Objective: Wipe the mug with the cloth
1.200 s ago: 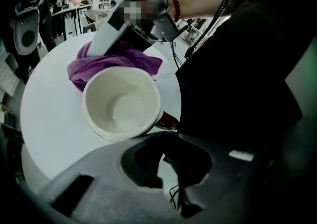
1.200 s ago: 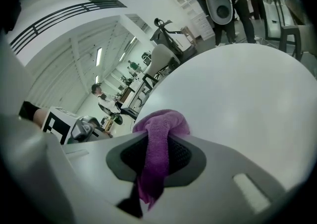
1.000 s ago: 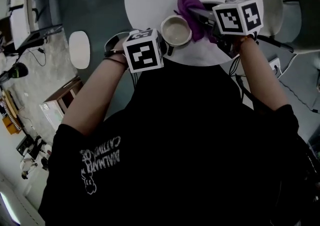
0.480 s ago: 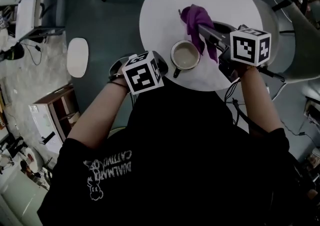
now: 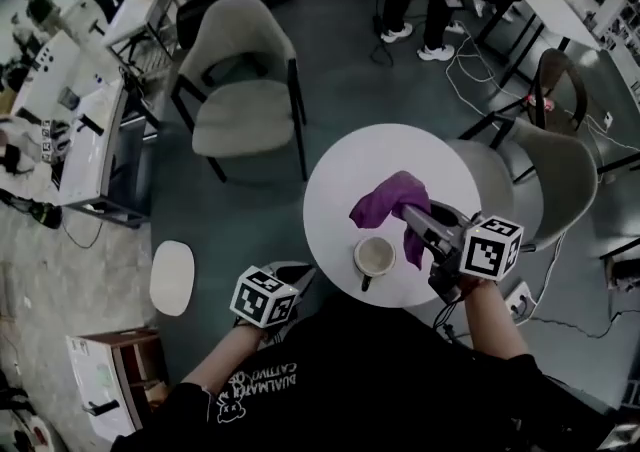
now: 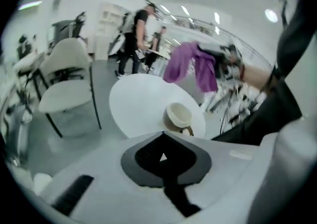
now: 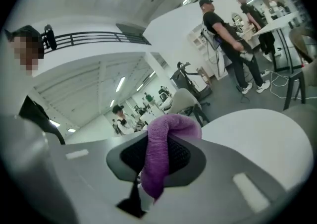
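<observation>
Head view: one round white table (image 5: 340, 165). One cream ceramic mug (image 5: 375, 257) stands at its near edge. One purple cloth (image 5: 388, 202) hangs from the right gripper (image 5: 413, 222), just beside the mug. The left gripper (image 5: 303, 278) sits off the table's rim. Two grey chairs.

Left gripper view: jaws pressed together, nothing between. Mug (image 6: 179, 116) is ahead on the table.

Right gripper view: jaws clamped on the cloth (image 7: 163, 148), one fold drooping.

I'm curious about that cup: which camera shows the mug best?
The head view: the mug sits unobstructed, rim and handle clear. The left gripper view shows it blurred, its base hidden; the right gripper view misses it.
</observation>
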`<state>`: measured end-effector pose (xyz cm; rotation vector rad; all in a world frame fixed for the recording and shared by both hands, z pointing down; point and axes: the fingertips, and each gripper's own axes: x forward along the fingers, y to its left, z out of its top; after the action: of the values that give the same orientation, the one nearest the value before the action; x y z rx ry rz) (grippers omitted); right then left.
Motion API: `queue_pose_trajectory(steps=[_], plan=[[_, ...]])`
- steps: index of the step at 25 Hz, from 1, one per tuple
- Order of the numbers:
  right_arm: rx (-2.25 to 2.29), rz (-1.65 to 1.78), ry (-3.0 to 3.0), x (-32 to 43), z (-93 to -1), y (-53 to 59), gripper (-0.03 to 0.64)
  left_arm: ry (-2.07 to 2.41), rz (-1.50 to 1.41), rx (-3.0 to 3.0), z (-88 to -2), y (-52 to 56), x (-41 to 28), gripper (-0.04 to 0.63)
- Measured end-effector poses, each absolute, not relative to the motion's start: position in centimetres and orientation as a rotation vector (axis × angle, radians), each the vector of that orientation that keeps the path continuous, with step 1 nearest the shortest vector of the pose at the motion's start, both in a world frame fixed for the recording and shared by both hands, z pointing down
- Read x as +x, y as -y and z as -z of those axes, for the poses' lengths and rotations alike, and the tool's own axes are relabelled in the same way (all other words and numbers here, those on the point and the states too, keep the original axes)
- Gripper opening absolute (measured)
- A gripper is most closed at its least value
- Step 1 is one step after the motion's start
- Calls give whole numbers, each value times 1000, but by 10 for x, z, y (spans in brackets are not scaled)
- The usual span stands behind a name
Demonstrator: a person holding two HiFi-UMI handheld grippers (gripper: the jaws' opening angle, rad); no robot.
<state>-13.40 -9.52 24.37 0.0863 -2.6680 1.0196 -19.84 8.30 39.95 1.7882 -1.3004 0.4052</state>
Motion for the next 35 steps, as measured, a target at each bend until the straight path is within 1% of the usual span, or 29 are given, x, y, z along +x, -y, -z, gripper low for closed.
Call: queue_pose_trajectory(steps=[3,7,11,15,16,17,18,19,20,21,23,30,35], plan=[[199,-1066,2838,-122,-186,91,69,1405,-8,1708,-355,-78,-242,5],[310,-997,3006,-112,-125,74,69,1395,258,1866,-276,-52,-265,2],[323,-883,3096,-116,-72,42,69,1346,412,2087,-186,-30,-263,0],[402,-814,3123,-107,-31,13,69,1313,431,2305,-113,-30,-237,14],[419,-797,3135,-101,-24,4,69,1315,423,2350,-100,-32,-229,25],[431,-772,3152,-96,-17,-4,69,1319,418,2394,-88,-34,-221,74],[445,-741,3173,-92,-10,-9,70,1322,424,2437,-75,-35,-215,143],[465,-709,3195,-89,-3,-13,69,1325,442,2482,-61,-35,-210,183],[493,-682,3214,-86,3,-15,69,1332,465,2528,-48,-37,-207,184],[522,-659,3229,-84,7,-16,69,1347,481,2569,-37,-40,-203,151],[552,-627,3239,-78,9,-20,69,1409,473,2610,-24,-46,-198,2],[465,-500,3160,-32,-15,-27,69,1468,376,2542,-37,-44,-145,0],[349,-562,3148,0,-22,-18,70,1586,327,2506,-37,-41,-110,0]])
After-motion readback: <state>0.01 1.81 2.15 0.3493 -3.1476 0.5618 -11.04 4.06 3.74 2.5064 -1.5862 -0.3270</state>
